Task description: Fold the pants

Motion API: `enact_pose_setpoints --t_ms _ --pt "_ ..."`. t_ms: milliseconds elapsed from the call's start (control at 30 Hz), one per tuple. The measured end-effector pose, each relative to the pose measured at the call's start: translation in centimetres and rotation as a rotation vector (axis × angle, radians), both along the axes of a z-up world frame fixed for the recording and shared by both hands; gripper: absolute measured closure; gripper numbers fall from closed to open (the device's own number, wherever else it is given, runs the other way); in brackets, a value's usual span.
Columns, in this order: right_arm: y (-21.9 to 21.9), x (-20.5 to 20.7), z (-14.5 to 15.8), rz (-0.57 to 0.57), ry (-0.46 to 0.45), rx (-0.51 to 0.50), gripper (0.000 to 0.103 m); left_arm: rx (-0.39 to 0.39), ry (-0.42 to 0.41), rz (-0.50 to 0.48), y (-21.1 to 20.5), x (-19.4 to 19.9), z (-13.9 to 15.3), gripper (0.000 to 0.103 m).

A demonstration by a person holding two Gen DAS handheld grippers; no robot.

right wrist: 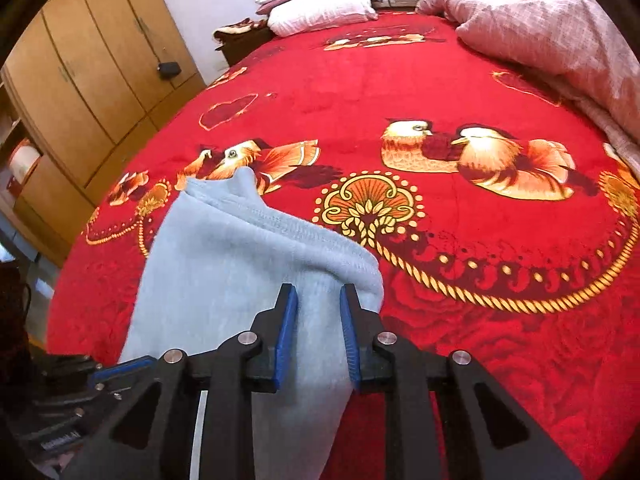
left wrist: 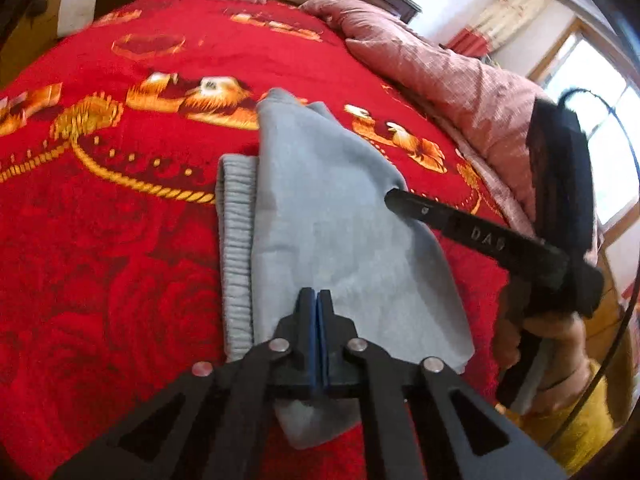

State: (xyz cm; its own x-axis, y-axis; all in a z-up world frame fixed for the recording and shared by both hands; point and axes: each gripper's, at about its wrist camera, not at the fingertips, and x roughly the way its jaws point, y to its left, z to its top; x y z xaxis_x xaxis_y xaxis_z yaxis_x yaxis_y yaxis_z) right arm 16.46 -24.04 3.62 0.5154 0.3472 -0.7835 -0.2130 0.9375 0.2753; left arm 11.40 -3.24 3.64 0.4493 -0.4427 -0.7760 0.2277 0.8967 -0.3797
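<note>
Wardrobe (right wrist: pixel 92 68): stood at far left, well apart from the work.
Blanket (right wrist: pixel 460 300): red, spread over the bed under everything.
Pants (left wrist: pixel 320 220): light blue, lay folded on the blanket near its front edge, ribbed band (left wrist: pixel 236 256) along the left side, one end hanging toward the cameras.
Step in hand: judged a fold partway done; best done by keeping both corners level, pulling the cloth taut, then laying edge on edge without dragging the layer beneath.
Left gripper (left wrist: pixel 319 304): pads pressed together, apparently pinching the near edge of the pants.
Right gripper (right wrist: pixel 319 312): partly spread, cloth between the pads, not yet squeezed; one finger (left wrist: pixel 440 220) rested on the pants in the left view.
Quilt (right wrist: pixel 560 40): pink, heaped at far right.
</note>
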Motion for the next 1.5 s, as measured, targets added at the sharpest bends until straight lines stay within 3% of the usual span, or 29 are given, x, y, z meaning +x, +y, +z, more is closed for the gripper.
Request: enact_pose_setpoints --t_ms 133,200,267,367,467,600,700,800,900,967,1033,1233,1367,1500 --pt "0.1 -4.1 2.2 -0.014 -0.031 0.010 0.080 0.066 -0.043 -0.016 -0.8 -1.5 1.0 0.094" --pt "0.4 -6.9 3.0 -0.003 -0.059 0.031 0.080 0.048 -0.047 -0.009 -0.6 -2.3 1.6 0.080" --pt "0.8 -8.8 3.2 0.008 -0.060 0.036 0.080 0.024 -0.048 0.001 -0.2 -3.1 2.0 0.074" --pt "1.4 -11.2 2.8 0.020 -0.054 0.042 0.080 0.043 -0.055 0.008 0.0 -4.0 2.4 0.074" --pt "1.7 -12.1 1.4 0.022 -0.032 0.038 0.080 0.071 -0.053 0.028 0.5 -4.5 1.8 0.073" --pt "2.0 -12.3 -1.2 0.012 0.017 0.059 0.080 0.138 -0.024 0.068 1.1 -4.8 -0.1 0.056" --pt "1.7 -12.9 -0.6 0.004 0.000 0.068 0.080 0.110 -0.017 0.088 1.6 -5.5 -0.3 0.056" --pt "1.4 -13.6 -0.1 0.000 -0.017 0.066 0.080 0.166 -0.052 0.085 1.1 -6.4 0.4 0.055" --pt "0.8 -14.8 0.3 -0.022 -0.045 0.049 0.068 0.212 -0.073 0.087 0.3 -7.3 0.8 0.046" --pt "0.6 -15.6 0.3 -0.045 -0.059 0.016 0.052 0.234 -0.082 0.086 -0.2 -7.7 0.8 0.041" --pt "0.2 -16.2 0.0 -0.066 -0.063 -0.021 0.046 0.262 -0.085 0.089 -0.7 -8.2 0.6 0.036" --pt "-1.1 -17.0 -1.4 -0.129 -0.073 -0.039 0.044 0.304 -0.041 0.115 -1.2 -8.3 -1.4 0.028" --pt "-1.2 -16.9 -2.6 -0.122 -0.085 -0.024 0.032 0.345 -0.054 0.138 -1.5 -8.1 -1.9 0.012" --pt "-0.8 -17.2 -3.3 -0.112 -0.132 -0.036 0.027 0.381 -0.070 0.157 -2.0 -8.3 -2.7 0.001"
